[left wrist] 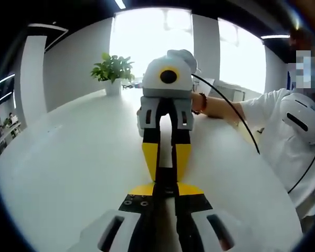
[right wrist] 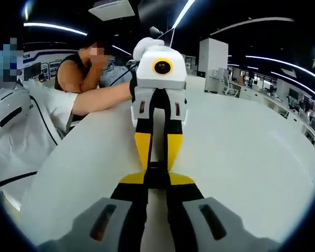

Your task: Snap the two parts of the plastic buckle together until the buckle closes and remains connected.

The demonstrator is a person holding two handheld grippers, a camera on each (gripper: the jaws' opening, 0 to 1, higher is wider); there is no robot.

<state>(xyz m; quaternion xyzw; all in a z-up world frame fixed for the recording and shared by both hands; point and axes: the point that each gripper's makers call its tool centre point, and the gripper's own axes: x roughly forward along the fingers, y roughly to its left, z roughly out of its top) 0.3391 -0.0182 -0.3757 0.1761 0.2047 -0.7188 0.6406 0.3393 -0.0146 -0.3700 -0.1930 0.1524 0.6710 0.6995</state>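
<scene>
Nearest my lenses, the left gripper [left wrist: 165, 191] and right gripper [right wrist: 157, 181] meet nose to nose above the table [left wrist: 68, 157], each pair of jaws pinched down on a dark buckle [right wrist: 157, 174] piece squeezed between the facing tips. I judge I am in the mating step, the halves touching or close to it, though I cannot tell if they have latched, so next I should push straight in along one line. I count two grippers, one plant [left wrist: 113, 69], one visible buckle cluster.
</scene>
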